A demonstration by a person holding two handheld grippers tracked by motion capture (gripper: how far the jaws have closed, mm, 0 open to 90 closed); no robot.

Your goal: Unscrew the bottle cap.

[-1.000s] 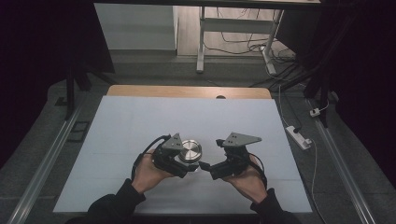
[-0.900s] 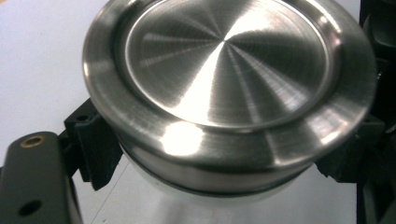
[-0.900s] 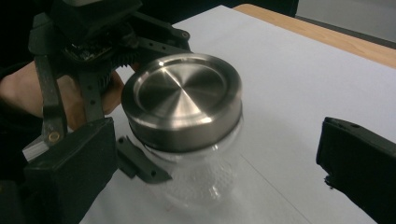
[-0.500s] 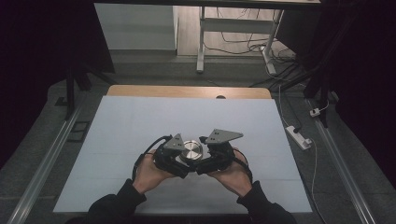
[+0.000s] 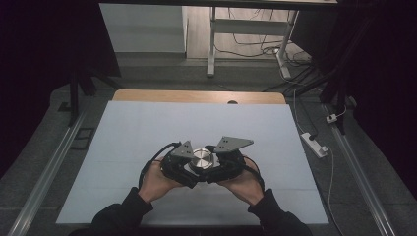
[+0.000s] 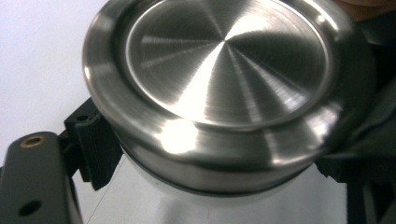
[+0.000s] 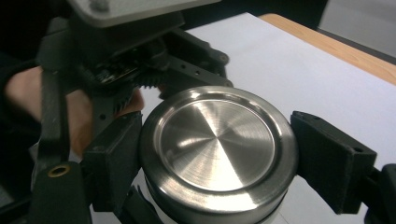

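The round brushed-steel container with a recessed lid (image 5: 202, 158) sat near the front middle of the white-covered worktop (image 5: 128, 132), between the two hand-held grippers.

From the high view, the left gripper (image 5: 189, 169) and right gripper (image 5: 216, 172) met around the container, each topped by a grey three-cornered plate, with a hand behind each. That view did not resolve the jaws themselves.

The right gripper view supplied this: the right gripper (image 7: 212, 161) had one black jaw pressed to each side of the container's lid (image 7: 217, 140), clamped on it. Beyond the lid, the left gripper's body (image 7: 135, 60) and the left hand (image 7: 77, 109) were visible.

The left gripper view showed the lid (image 6: 229, 60) very close, with a black jaw touching the container's body just below the lid at lower left. The opposite jaw lay in dark shadow at the right edge, so contact there was hard to confirm; the left gripper appeared closed on the container. The container's lower body was cut off at the bottom edge.
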